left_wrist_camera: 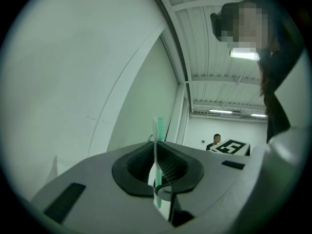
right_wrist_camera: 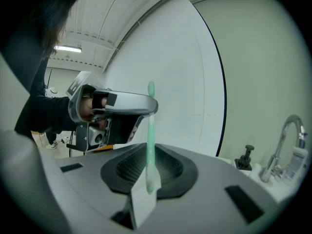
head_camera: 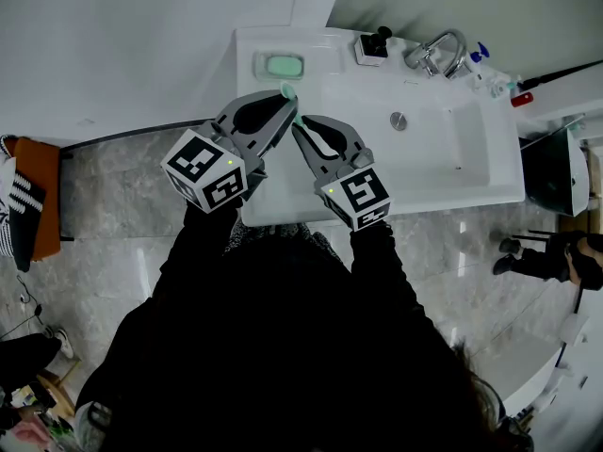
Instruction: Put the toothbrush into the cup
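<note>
While the left gripper (left_wrist_camera: 157,155) and the right gripper (right_wrist_camera: 148,167) both pinch the toothbrush (head_camera: 289,91) over the left side of the washbasin (head_camera: 471,172), the drop into a cup, which no view shows, is still to do.

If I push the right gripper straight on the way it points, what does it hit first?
Most likely the left gripper, clamped on the same toothbrush just ahead; depth is uncertain.

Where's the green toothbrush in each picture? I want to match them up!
Head view: the green and white plastic toothbrush sits top middle, at the grey left claw's tip.
Left gripper view: centre, upright in that claw.
Right gripper view: centre, upright.
Shared landmark: that left claw, pinching it in the right gripper view too.
</note>
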Demonstrator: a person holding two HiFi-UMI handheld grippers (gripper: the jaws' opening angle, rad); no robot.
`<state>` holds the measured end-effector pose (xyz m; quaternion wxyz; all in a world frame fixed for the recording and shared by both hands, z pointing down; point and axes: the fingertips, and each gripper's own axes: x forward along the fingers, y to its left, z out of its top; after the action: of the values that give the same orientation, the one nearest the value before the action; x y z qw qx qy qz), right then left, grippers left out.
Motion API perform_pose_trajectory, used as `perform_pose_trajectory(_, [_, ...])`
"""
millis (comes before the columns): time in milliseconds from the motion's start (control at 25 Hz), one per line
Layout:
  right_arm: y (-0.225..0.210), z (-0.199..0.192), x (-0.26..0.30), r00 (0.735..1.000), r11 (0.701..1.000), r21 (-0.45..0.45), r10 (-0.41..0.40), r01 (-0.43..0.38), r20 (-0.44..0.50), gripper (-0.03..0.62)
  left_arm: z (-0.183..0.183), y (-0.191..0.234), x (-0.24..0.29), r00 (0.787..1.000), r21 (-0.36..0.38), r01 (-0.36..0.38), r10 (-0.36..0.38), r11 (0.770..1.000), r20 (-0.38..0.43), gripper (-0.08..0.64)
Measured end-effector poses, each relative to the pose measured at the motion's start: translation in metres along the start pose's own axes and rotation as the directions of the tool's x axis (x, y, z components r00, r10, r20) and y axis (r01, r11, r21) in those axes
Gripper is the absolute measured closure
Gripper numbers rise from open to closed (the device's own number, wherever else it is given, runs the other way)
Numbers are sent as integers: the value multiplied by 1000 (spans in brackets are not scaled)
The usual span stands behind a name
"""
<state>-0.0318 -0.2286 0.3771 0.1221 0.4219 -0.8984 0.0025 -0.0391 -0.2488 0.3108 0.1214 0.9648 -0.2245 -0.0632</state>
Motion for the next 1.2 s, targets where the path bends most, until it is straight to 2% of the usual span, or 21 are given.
perform_pose_trajectory(320, [5,-9,0,999,1000,-3,23,-23,-33,532,-8,-9,3,998,-10,53,-53,999,-42,540])
perform_pose_trajectory(640, [14,-4,-6,997,997,18,82,-82,-13,532,-11,-9,-4,993,70,87,-80,994,-89,541])
perform_pose_trajectory(760, [17,2,-8,994,994,21,110,-110,1,532,-12,-8,-9,991,48,108,-104,993,-86,541])
perform_pose_trajectory(880, [25,9,-13,983,982,41,183,-183,15,531,-13,-8,-14,989,23,126,-124,992,-82,541])
perform_pose_trajectory(960, [28,15,-17,974,973,53,225,-226,29,531,-14,-12,-16,984,34,157,-153,987,-95,541])
perform_pose_trajectory(1200, [35,24,-20,962,962,16,273,-273,14,531,-16,-33,-20,954,102,275,-258,956,-152,541])
